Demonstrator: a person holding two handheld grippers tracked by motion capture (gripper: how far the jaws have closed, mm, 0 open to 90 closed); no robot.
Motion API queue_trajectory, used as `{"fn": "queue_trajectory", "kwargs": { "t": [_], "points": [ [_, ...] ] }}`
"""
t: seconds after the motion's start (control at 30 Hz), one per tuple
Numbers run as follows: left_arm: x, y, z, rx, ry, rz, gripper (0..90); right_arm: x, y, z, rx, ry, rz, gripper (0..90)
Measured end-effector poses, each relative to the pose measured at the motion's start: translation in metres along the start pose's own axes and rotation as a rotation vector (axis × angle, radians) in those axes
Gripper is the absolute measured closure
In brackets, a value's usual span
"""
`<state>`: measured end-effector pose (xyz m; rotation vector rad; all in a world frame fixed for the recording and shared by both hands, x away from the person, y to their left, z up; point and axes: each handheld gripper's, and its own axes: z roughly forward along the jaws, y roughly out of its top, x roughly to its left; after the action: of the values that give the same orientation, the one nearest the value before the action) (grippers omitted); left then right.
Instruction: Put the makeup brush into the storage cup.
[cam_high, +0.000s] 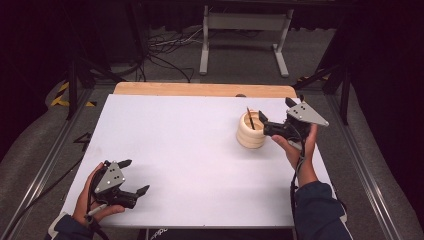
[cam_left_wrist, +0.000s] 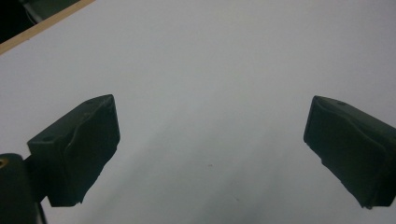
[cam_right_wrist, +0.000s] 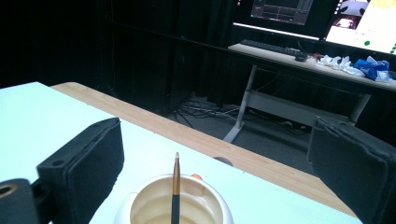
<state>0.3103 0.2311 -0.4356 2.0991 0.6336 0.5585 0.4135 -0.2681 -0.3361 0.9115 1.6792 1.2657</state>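
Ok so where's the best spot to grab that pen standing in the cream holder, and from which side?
Probably the upper shaft of the pen, where it sticks up above the rim of the holder; the lower part sits inside the cup. It leans only slightly, so come level from the near right side, where the open right gripper hangs close by, with one jaw on each side of the shaft, then lift straight up.
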Motion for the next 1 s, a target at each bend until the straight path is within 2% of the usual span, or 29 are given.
{"fn": "queue_trajectory", "kwargs": {
  "t": [0.27, 0.63, 1.0],
  "points": [
    [0.000, 0.000, 0.000, 0.000, 0.000, 0.001, 4.3, -0.001, -0.002, -0.007, 0.017, -0.001, -0.010, 4.9],
    [-0.001, 0.000, -0.001, -0.004, 0.003, 0.003, 4.3, 0.000, -0.009, -0.015, 0.020, -0.018, -0.039, 5.3],
    [0.000, 0.000, -0.001, 0.001, 0.004, 0.009, 4.4, 0.000, -0.013, -0.027, 0.011, -0.011, -0.049, 5.1]
  ]
}}
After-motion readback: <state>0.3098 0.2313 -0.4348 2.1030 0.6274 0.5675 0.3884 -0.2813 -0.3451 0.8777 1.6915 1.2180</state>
